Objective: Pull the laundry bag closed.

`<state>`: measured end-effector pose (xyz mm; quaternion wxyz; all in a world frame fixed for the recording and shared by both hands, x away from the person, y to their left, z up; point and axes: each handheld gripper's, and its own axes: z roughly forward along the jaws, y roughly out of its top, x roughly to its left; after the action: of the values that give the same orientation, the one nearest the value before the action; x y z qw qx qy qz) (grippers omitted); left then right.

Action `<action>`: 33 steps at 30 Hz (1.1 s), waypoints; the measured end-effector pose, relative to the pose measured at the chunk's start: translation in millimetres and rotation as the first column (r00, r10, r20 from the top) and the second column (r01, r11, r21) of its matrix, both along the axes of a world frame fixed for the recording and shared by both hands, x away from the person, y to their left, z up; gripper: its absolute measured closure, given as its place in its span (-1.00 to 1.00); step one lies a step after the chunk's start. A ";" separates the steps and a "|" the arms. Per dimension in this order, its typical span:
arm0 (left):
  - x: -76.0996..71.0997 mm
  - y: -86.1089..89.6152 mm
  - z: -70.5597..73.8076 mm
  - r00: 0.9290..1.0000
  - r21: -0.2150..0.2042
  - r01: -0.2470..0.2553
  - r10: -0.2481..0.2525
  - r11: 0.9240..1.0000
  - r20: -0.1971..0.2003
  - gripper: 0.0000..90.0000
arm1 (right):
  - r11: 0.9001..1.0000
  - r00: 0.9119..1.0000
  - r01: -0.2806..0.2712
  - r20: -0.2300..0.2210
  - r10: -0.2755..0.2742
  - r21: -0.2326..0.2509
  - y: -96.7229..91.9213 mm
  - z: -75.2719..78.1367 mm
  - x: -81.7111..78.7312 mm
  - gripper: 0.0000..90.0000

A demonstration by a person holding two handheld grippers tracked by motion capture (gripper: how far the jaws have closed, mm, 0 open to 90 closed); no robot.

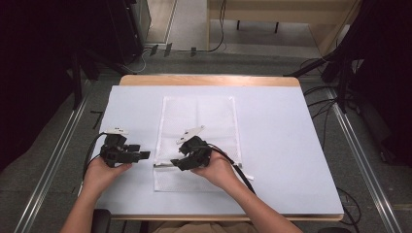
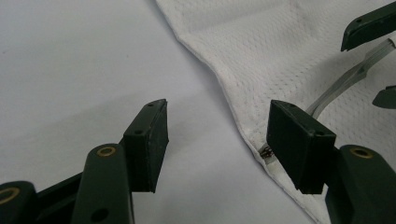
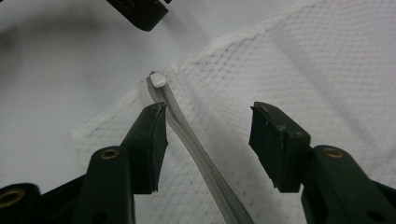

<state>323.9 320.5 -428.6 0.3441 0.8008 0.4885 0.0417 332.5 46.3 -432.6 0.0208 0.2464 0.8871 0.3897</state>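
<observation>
A white mesh bag (image 1: 199, 121) lies flat in the middle of the table. Its grey zipper (image 1: 163, 165) runs across the bag near the front end. My left gripper (image 1: 145, 155) stands open just left of the bag's edge, nothing between its fingers. In the left gripper view (image 2: 217, 121) the zipper's end (image 2: 266, 151) sits at the bag's hem beside the right-hand pad. My right gripper (image 1: 176, 164) is open over the zipper. In the right gripper view (image 3: 208, 116) the zipper strip (image 3: 187, 130) passes between the pads, close to the left one, with its white end tab (image 3: 158, 80) ahead.
A white cover (image 1: 272, 145) is spread over the wooden table (image 1: 209, 80). The right gripper's cable (image 1: 240, 172) trails across the bag's front right corner. Dark stands and cables ring the table on the floor.
</observation>
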 end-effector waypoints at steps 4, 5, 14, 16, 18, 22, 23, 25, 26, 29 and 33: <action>-0.2 0.8 0.2 1.000 -0.002 -0.005 0.005 1.000 0.002 -0.13 | 1.000 1.000 -0.011 -0.008 0.011 -0.001 5.0 -2.6 -0.6 0.05; -0.2 0.8 0.2 1.000 -0.002 -0.005 0.005 1.000 0.002 -0.13 | 1.000 1.000 -0.011 -0.008 0.011 -0.001 5.0 -2.6 -0.6 0.05; 0.4 2.5 -0.2 1.000 -0.006 -0.006 0.006 1.000 0.001 -0.13 | 0.999 0.999 -0.049 -0.019 0.049 0.015 21.2 -7.1 -5.9 0.26; 0.4 2.5 -0.1 1.000 -0.004 -0.004 0.004 1.000 0.000 -0.13 | 0.998 0.998 -0.060 -0.025 0.060 0.016 24.4 -7.8 -6.2 0.33; 0.3 2.4 -0.1 1.000 -0.002 -0.005 0.005 1.000 0.000 -0.13 | 0.998 0.997 -0.064 -0.038 0.064 0.018 27.6 -8.7 -6.5 0.39; 0.3 2.8 -0.1 1.000 -0.007 -0.008 0.008 1.000 0.001 -0.13 | 0.997 0.995 -0.071 -0.073 0.073 0.027 33.4 -11.9 -6.5 0.49; 0.3 2.8 -0.1 1.000 -0.007 -0.008 0.008 1.000 0.001 -0.13 | 0.997 0.994 -0.070 -0.081 0.072 0.022 35.0 -12.7 -7.0 0.52; 0.3 2.9 -0.2 1.000 -0.007 -0.010 0.010 1.000 0.001 -0.13 | 0.997 0.994 -0.074 -0.081 0.075 0.012 37.9 -15.3 -7.1 0.55; 0.3 2.9 -0.1 1.000 -0.006 -0.010 0.010 1.000 0.002 -0.13 | 0.997 0.994 -0.074 -0.081 0.075 0.012 37.9 -15.3 -7.1 0.55; 0.2 3.0 -0.1 1.000 -0.006 -0.011 0.011 1.000 0.002 -0.13 | 0.997 0.993 -0.074 -0.092 0.073 0.001 40.8 -19.4 -6.4 0.59; 0.6 3.1 -0.7 1.000 0.001 -0.006 0.006 1.000 -0.002 -0.13 | 0.997 0.991 -0.076 -0.106 0.076 -0.004 45.9 -24.9 -5.2 0.62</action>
<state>324.5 323.6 -429.3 0.3432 0.7995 0.4911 0.0422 327.4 92.2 -457.5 -0.0401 0.2327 0.8973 0.3730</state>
